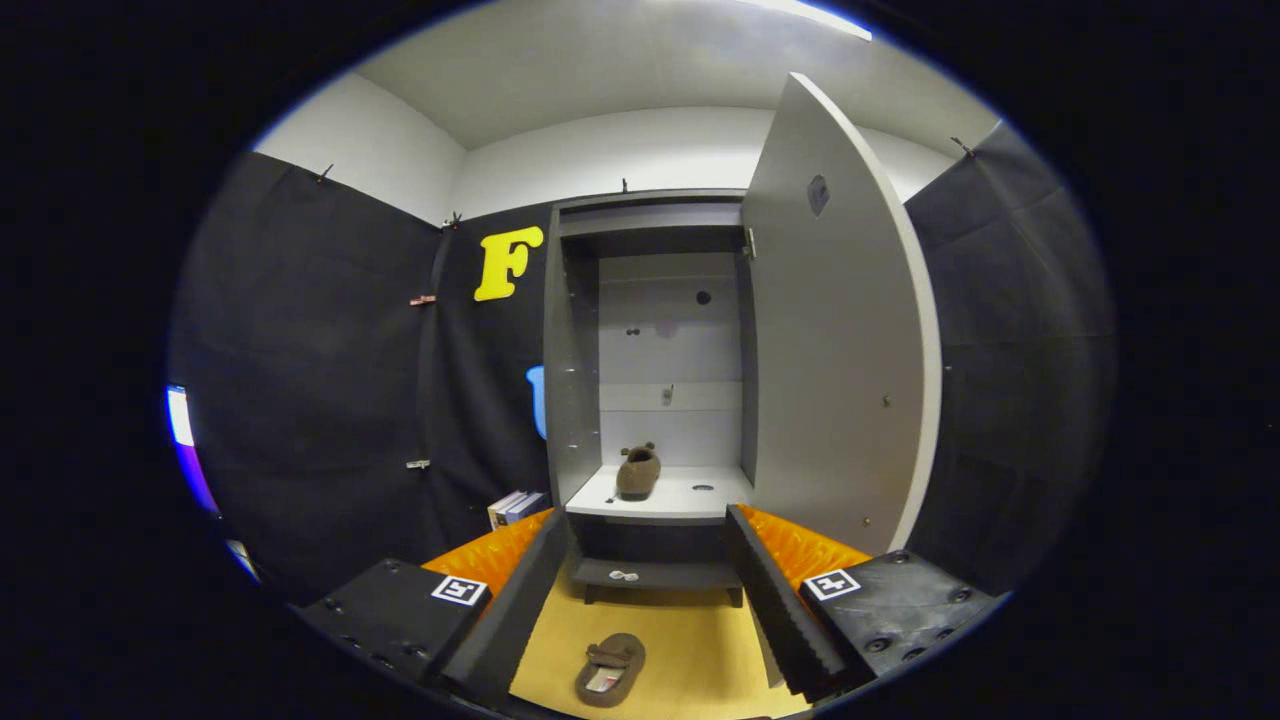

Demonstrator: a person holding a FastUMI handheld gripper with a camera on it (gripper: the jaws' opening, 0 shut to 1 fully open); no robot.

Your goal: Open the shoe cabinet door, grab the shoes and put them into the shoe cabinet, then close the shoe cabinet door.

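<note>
Your claw [640, 600] is spread wide, grasping nothing; one shoe [611, 669] lies on the floor between its fingers, another shoe [638, 472] on the open cabinet's shelf [690, 497].

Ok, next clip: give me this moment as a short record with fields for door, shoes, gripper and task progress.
cabinet door: open, swung out to the right of the shoe cabinet; door
shoe inside: one brown shoe on the light shelf
shoe outside: second shoe on the floor, between the fingers, in front of the cabinet
gripper: gripper open, holding nothing, pointed at the cabinet
beside cabinet: books low on its left
progress: door opened, one shoe stored, one left to grab, door not yet closed
</note>
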